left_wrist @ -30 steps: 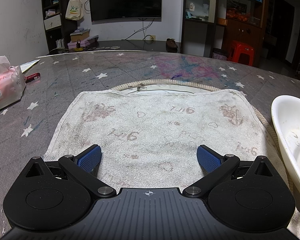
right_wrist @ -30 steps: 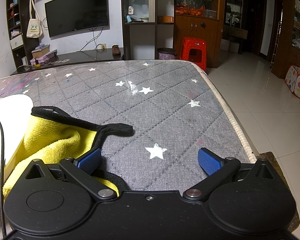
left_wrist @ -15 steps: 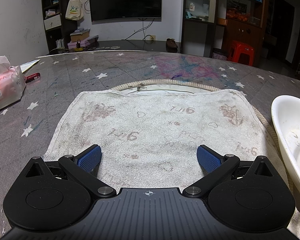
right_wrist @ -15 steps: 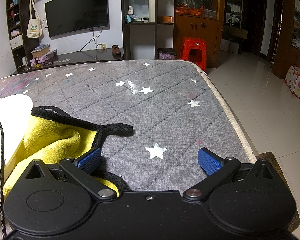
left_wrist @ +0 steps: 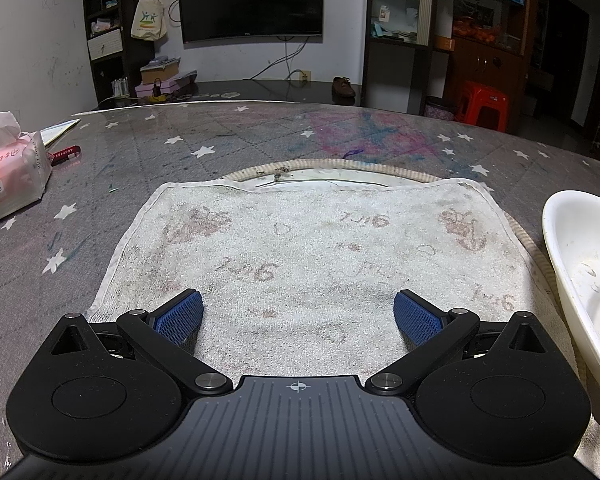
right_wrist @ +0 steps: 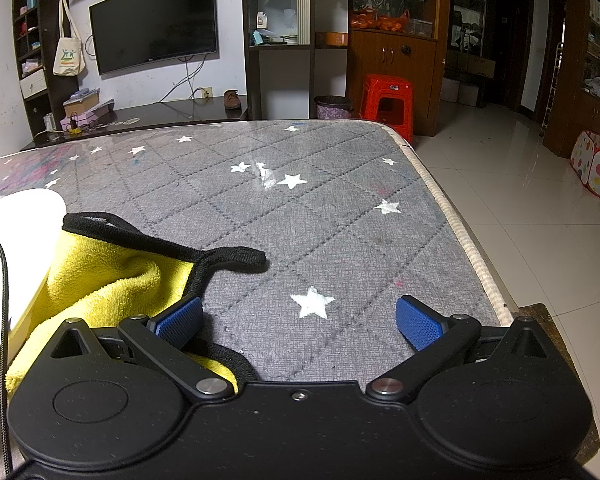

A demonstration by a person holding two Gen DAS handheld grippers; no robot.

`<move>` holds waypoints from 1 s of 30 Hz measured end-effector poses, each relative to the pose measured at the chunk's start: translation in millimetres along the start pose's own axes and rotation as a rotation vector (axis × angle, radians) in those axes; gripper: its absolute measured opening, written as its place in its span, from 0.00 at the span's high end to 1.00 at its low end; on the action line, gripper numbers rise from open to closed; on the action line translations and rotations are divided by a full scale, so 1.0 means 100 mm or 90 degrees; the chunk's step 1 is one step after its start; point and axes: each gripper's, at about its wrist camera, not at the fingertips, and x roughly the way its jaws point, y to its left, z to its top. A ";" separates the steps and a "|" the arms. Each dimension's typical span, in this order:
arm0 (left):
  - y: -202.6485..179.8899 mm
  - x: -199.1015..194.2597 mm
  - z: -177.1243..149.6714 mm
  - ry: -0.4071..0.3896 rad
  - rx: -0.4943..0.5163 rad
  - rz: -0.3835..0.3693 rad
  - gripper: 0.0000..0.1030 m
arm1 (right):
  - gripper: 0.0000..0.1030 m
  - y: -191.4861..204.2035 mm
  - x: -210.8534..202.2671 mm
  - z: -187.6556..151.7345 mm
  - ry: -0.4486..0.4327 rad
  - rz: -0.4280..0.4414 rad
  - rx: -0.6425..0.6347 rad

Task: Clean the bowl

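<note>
White wall with television (left_wrist: pixel 252 0), dark shelving (right_wrist: pixel 278 36), red stool (right_wrist: pixel 388 100), glossy, probably tiled floor (right_wrist: pixel 540 208).

A towel (left_wrist: pixel 308 248) lies flat mid-table, bowl (left_wrist: pixel 580 280) just off its right edge, tissue pack (left_wrist: pixel 10 172) far left. A cloth (right_wrist: pixel 100 288) sits right of the bowl.

My table (left_wrist: pixel 260 140) wears a grey quilted cover printed with white stars, smeared pink and blue towards the far side, under a clear glossy sheet. Straight ahead on it lies a stained white towel (left_wrist: pixel 308 248), spread flat over a round mat (left_wrist: pixel 340 166) whose rim peeks out behind. At the right edge of the towel sits the white bowl (left_wrist: pixel 580 264), and beside the bowl lies a yellow cloth (right_wrist: pixel 108 280) with black trim. Far left rest a tissue pack (left_wrist: pixel 8 172) and a red pen (left_wrist: pixel 65 155)
</note>
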 end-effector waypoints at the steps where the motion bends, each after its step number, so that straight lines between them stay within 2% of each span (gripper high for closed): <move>1: 0.00 0.00 0.01 0.000 0.000 0.000 0.00 | 0.00 0.00 0.00 0.00 0.000 0.000 0.000; 30: 0.00 0.00 0.01 0.000 0.000 0.000 0.00 | 0.00 0.00 0.00 0.00 0.000 0.000 0.000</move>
